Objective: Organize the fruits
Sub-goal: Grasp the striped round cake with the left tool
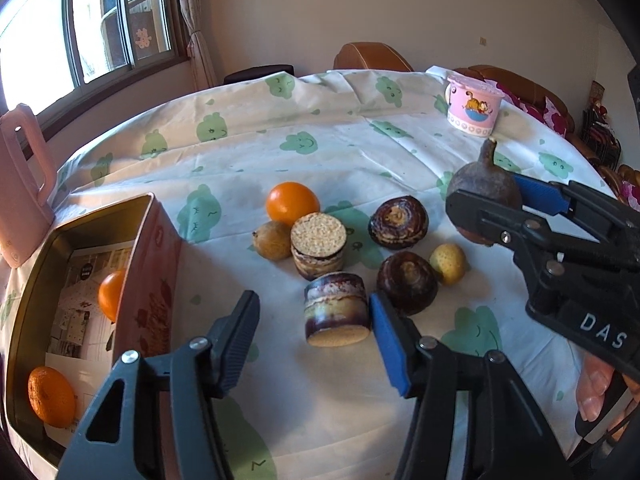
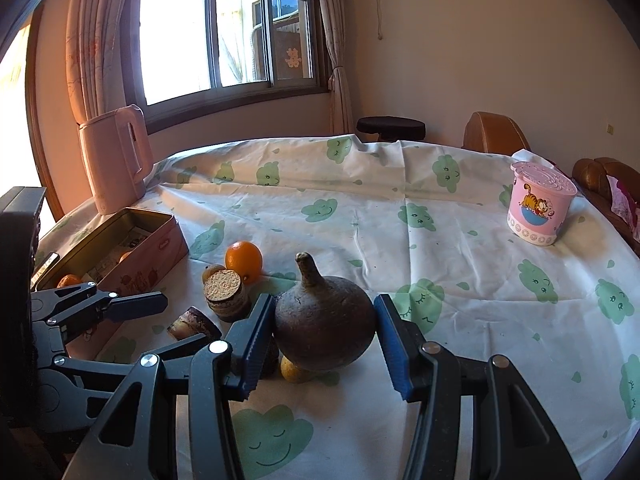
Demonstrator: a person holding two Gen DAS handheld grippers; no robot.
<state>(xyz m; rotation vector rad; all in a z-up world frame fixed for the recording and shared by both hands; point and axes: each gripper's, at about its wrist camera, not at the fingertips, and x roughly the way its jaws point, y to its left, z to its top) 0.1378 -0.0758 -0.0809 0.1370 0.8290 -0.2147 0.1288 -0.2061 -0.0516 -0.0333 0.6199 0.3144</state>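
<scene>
My right gripper [image 2: 324, 336] is shut on a dark brown pear-shaped fruit [image 2: 324, 332] and holds it above the table; the same fruit [image 1: 482, 188] shows in the left wrist view. My left gripper [image 1: 312, 320] is open and empty, just in front of a cut sugarcane piece [image 1: 336, 308]. An orange [image 1: 292, 202], a second sugarcane piece [image 1: 318, 246], two dark round water chestnuts [image 1: 398, 222], a small brown fruit [image 1: 272, 240] and a yellow fruit [image 1: 448, 264] lie on the tablecloth. A pink tin box [image 1: 154, 280] at the left holds two oranges [image 1: 50, 396].
A pink kettle [image 2: 116, 160] stands at the table's far left edge. A pink cartoon cup [image 2: 540, 208] stands at the far right. Brown chairs [image 2: 496, 132] and a dark stool [image 2: 390, 126] lie beyond the round table [image 2: 440, 280].
</scene>
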